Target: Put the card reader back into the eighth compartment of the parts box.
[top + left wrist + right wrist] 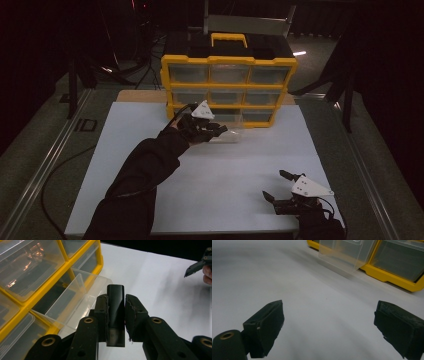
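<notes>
The black block (115,315), a single dark oblong piece, stands upright between the jaws of the left gripper (116,312), which are pressed against its two sides just in front of the pulled-out clear drawer (75,297) at the bottom row of the yellow organizer (228,90). From above, that cabinet shows nine clear drawers in three rows of three, one yellow carry handle (229,39) on its black top, and one drawer drawn forward onto the white table (210,170). The high view places the left gripper (216,129) beside this drawer, but the block itself cannot be made out there; the left gripper view gives it plainly, along with the drawer's bare interior. The right gripper (276,186) rests low near the table's near right corner, well apart from the cabinet, its two jaws spread wide with nothing between them; its own view confirms this gap (329,325) over bare white surface.
</notes>
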A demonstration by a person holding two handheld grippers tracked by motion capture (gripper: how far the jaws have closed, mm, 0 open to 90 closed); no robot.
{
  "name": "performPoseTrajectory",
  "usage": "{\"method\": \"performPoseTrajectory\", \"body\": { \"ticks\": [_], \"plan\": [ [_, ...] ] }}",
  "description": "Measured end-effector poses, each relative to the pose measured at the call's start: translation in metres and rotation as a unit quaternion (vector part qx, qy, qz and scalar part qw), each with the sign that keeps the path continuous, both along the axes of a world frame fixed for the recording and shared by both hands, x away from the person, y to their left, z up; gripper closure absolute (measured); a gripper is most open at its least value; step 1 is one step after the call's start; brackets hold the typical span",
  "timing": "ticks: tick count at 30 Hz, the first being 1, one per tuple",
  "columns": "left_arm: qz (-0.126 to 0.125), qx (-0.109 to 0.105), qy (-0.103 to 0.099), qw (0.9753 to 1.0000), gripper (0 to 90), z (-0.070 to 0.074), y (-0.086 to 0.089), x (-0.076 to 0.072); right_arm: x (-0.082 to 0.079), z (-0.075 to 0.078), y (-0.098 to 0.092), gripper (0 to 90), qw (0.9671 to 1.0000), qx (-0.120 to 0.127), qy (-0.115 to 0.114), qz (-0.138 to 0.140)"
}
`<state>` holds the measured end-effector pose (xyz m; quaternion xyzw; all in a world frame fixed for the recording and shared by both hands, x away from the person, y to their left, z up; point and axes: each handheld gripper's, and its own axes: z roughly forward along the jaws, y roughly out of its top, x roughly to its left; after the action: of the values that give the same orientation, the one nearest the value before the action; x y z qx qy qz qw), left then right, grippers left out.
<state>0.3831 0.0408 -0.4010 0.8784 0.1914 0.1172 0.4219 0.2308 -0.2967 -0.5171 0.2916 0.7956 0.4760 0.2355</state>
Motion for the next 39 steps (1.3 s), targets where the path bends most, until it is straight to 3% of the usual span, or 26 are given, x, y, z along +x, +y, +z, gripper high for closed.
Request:
{"method": "performPoseTrajectory", "body": {
  "ticks": [16,33,39],
  "plan": [
    [0.048,-0.01,0.006,0.9988,73.3,-0.003,-0.007,0.021,-0.001,0.002,0.0,9.1,1.0,0.002,-0.005,0.001],
    [0.064,-0.026,-0.008,0.9976,73.4,0.002,-0.023,0.039,-0.001,0.001,0.0,9.1,1.0,0.006,-0.003,0.004],
    [0.062,-0.032,0.002,0.9976,73.4,-0.005,-0.031,0.045,-0.001,0.002,0.0,9.0,1.0,0.008,-0.003,0.005]
  ]
}}
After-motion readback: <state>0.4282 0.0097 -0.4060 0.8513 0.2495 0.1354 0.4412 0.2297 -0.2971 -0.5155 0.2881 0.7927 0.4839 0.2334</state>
